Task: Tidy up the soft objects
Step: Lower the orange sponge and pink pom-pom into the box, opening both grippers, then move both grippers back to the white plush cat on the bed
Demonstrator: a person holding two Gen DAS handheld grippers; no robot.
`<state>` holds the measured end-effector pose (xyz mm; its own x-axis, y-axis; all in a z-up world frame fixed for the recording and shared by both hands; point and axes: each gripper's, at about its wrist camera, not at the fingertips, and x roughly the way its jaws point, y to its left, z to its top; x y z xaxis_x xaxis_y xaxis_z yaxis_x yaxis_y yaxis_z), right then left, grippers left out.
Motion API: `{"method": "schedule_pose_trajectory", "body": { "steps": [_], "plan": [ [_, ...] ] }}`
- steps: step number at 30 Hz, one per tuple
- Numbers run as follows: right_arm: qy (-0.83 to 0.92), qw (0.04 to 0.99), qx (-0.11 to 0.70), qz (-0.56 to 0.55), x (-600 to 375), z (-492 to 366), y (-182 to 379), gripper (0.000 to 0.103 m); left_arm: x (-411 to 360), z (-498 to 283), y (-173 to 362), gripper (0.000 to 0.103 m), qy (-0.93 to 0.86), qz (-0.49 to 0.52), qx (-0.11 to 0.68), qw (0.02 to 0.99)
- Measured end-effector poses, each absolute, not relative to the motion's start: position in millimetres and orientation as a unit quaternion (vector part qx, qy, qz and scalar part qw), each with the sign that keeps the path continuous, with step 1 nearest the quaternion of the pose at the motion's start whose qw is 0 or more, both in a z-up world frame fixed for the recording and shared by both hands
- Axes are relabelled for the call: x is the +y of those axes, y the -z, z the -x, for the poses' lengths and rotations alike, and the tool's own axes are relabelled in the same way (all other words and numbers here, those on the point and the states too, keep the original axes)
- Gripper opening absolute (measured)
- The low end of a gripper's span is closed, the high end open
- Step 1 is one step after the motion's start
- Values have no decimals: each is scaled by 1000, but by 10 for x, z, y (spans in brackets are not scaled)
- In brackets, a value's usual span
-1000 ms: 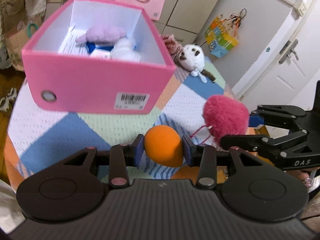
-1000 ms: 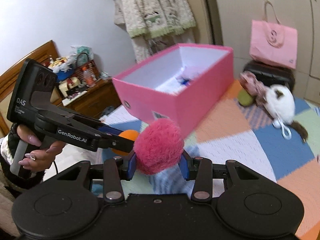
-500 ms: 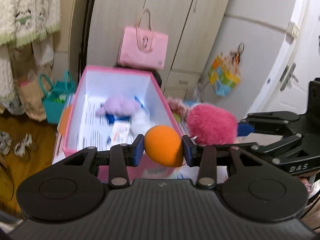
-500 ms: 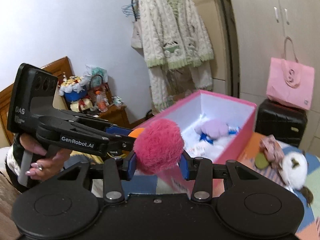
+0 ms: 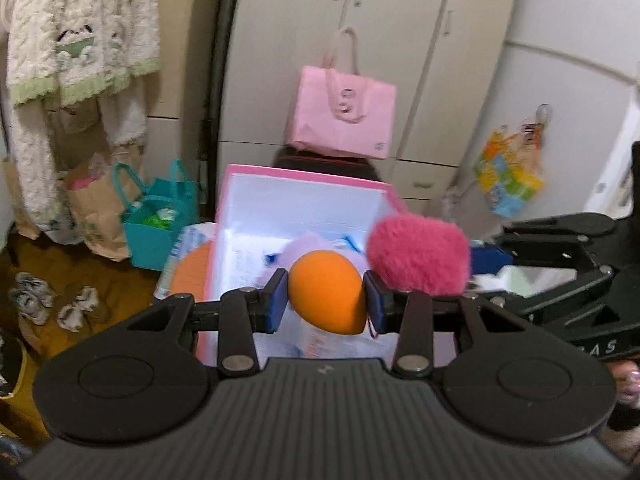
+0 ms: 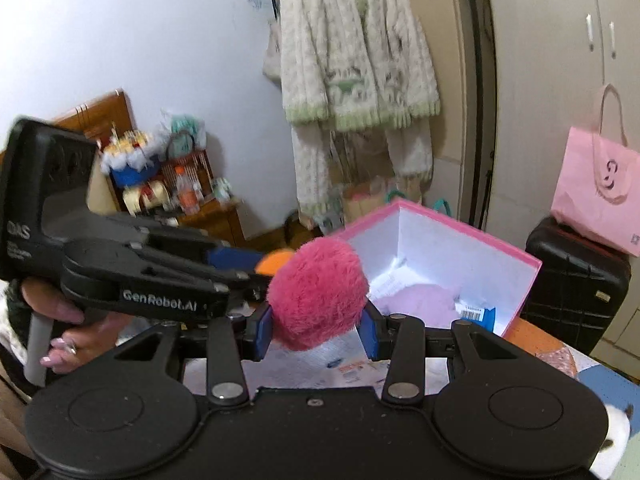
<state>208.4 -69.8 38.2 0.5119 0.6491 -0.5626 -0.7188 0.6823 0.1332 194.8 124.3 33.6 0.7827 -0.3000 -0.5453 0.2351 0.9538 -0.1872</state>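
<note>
My left gripper [image 5: 326, 300] is shut on an orange egg-shaped sponge [image 5: 326, 292], held over the open pink box [image 5: 304, 174]. Just to its right, my right gripper [image 6: 318, 326] is shut on a fluffy pink pompom [image 6: 318, 292], which also shows in the left wrist view as the pompom [image 5: 418, 254]. Both objects hang above the box's white inside [image 6: 436, 248]. A lilac plush [image 6: 420, 304] and a blue-labelled packet [image 6: 476, 314] lie in the box. The sponge [image 6: 274, 260] peeks out behind the pompom in the right wrist view.
A pink paper bag [image 5: 344, 120] sits on a black suitcase [image 6: 576, 280] behind the box. A teal bag [image 5: 156, 220] and paper bag [image 5: 96, 204] stand on the floor left. A white plush toy [image 6: 612, 444] lies on the patchwork cover at right. A hand [image 6: 68, 332] grips the left tool.
Both grippers rose and travelled forward from in front of the box's labelled side to above its open top, each keeping its object. The box interior now lies below the fingers.
</note>
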Motion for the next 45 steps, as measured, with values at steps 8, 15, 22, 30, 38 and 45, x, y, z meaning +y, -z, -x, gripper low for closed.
{"method": "schedule_pose_trajectory", "body": {
  "steps": [8,15,22,30,38,45],
  "plan": [
    [-372,862,334,88,-534,-2386,-119,48,1261,-2304,-220,40,126,-3,313,941],
    [-367,841,362,167,-290,-2590,40,48,1127,-2673,-88,40,139,-66,369,917],
    [-372,815,390,216,-140,-2799,164,48,1030,-2807,-1,42,136,-102,380,909],
    [-373,802,408,227,-42,-2947,266,52,1036,-2805,-40,50,135,-86,370,915],
    [-369,824,387,189,-200,-2865,155,68,1168,-2624,-169,56,142,-54,361,920],
    [-370,843,361,146,-462,-2597,-49,68,1199,-2338,-297,59,152,-62,352,922]
  ]
}}
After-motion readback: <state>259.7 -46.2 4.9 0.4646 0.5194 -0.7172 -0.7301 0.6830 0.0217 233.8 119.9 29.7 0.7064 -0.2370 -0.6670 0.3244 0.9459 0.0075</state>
